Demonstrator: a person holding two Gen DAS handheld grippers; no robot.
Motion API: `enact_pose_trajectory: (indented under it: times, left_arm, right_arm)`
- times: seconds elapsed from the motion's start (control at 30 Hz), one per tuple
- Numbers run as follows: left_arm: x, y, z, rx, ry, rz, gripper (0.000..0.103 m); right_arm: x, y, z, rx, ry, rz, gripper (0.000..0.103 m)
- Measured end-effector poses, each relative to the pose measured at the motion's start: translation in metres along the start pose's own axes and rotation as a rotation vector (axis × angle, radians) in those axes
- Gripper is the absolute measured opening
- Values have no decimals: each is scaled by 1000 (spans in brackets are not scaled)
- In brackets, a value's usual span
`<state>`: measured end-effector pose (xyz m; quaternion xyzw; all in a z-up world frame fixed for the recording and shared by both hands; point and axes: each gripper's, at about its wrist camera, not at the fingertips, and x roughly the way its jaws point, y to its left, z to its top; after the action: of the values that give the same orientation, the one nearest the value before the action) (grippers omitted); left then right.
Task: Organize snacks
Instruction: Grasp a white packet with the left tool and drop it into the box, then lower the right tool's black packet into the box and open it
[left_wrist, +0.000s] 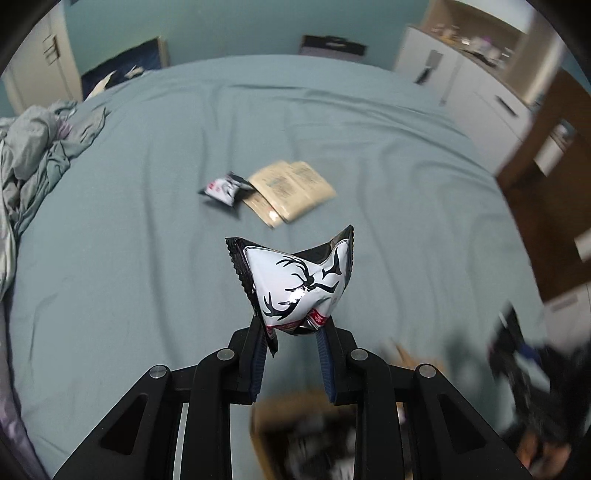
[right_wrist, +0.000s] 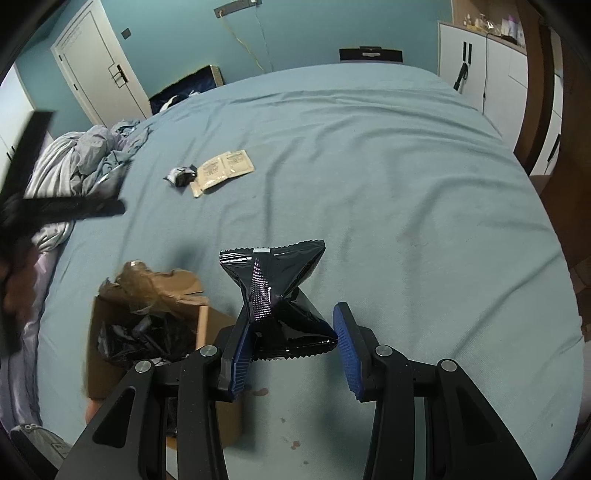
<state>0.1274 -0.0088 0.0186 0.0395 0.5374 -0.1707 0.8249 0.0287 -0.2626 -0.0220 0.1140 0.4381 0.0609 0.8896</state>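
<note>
My left gripper (left_wrist: 295, 328) is shut on the lower end of a white snack packet (left_wrist: 299, 284) with black antler marks, held up above the blue bed. Below it is a blurred cardboard box (left_wrist: 262, 424). My right gripper (right_wrist: 291, 336) is shut on a glossy black snack packet (right_wrist: 280, 295), held just right of the open cardboard box (right_wrist: 107, 350), which has several dark packets inside. Farther up the bed lie a small black-and-white packet (right_wrist: 181, 175) and beige sachets (right_wrist: 225, 170), also visible as the small packet (left_wrist: 223, 190) and beige sachets (left_wrist: 291, 190).
Crumpled grey-blue bedding (right_wrist: 85, 158) is heaped at the bed's left side. A person's hand (right_wrist: 14, 291) with a blurred black tool fills the left edge. White cabinets (right_wrist: 480, 66) and a brown door frame (right_wrist: 535, 74) stand to the right, a white door (right_wrist: 96, 66) at the back left.
</note>
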Motion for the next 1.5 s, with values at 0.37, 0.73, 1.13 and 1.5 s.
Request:
enact_pose_trajectory:
  times: [0.37,0.73,1.13,1.5]
  left_arm:
    - [12,-66,-113,242,-3,-35,38]
    - [-3,-40,-104,146,-140,125,95]
    - [-2,-18,-108,56,-155,203,95]
    - [5,-14,-107,24,-123,202,95]
  right_arm:
    - [-6,29,-24,-99,-3,-10,41]
    - [-14,43,-35,-179,-24,-23,42]
    - [-16,81,-57,-384,-23,79,43]
    - [-30,63,-45,-274,-48,227,80]
